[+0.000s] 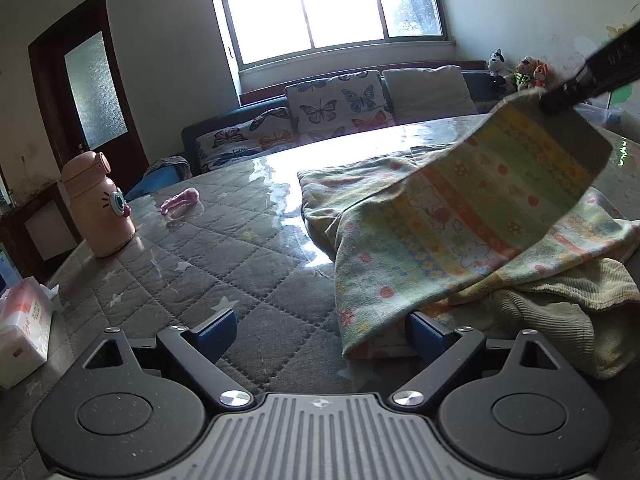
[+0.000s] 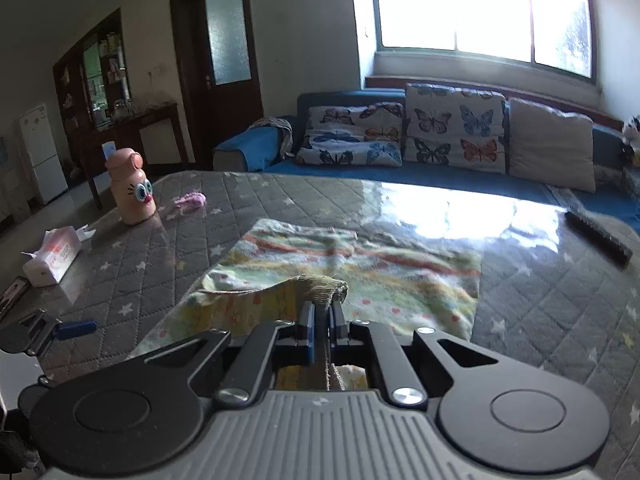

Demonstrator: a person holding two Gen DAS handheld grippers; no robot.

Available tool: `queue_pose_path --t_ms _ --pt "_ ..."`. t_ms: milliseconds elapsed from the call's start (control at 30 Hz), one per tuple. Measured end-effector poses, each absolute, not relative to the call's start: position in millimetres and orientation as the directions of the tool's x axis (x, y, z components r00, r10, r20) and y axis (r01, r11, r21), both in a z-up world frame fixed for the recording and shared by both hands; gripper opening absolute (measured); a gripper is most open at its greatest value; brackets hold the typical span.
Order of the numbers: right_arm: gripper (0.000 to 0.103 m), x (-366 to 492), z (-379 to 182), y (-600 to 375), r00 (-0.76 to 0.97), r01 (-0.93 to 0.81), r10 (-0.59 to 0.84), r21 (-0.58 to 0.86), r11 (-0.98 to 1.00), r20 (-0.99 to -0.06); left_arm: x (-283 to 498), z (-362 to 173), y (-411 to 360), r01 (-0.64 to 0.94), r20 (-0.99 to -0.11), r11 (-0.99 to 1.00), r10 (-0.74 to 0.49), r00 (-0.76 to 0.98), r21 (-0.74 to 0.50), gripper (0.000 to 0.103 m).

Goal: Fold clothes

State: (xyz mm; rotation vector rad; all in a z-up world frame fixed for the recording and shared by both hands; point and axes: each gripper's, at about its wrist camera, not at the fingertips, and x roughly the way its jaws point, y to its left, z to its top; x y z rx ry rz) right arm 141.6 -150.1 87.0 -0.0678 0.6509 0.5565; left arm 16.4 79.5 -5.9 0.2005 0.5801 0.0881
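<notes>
On the quilted table (image 2: pixel 168 280), a tissue pack (image 2: pixel 52 258) sits at the left edge, with a pink cartoon bottle (image 2: pixel 132 188) near the far left corner. The left gripper (image 1: pixel 320 332) hovers with its jaws wide apart, gripping nothing, though a fold of cloth drapes between them. The striped patterned garment (image 2: pixel 360 272) lies mid-table. The right gripper (image 2: pixel 322 324) is clamped on its ribbed hem, lifting that edge off the table.

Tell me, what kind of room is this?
Most likely a home living room. A blue sofa with butterfly cushions sits under a big window, soft toys line its far end, and a quilted table holds a garment being folded.
</notes>
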Motion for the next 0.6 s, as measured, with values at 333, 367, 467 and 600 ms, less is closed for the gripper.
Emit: queue_pose_path --t_ms 333,367,467,600 --pt "0.013 163.4 10.2 -158.5 0.55 -0.407 0.41 0.195 0.892 -0.728 3.8 -0.6 85.3 -0.001 -0.532 0.977 0.116 0.839 0.212 0.03" --pt "0.014 162.4 11.7 -159.7 0.555 -0.409 0.409 0.191 0.892 -0.724 2.1 -0.3 83.8 0.009 -0.536 0.976 0.112 0.837 0.219 0.029" --pt "0.018 158.4 21.8 -160.4 0.583 -0.44 0.412 0.154 0.885 -0.7 -3.0 3.5 84.8 0.031 -0.556 0.974 0.101 0.825 0.223 0.031" --pt "0.021 157.9 28.1 -160.8 0.593 -0.464 0.434 0.152 0.873 -0.678 -7.5 17.9 96.3 0.013 -0.559 0.978 0.108 0.822 0.208 0.031"
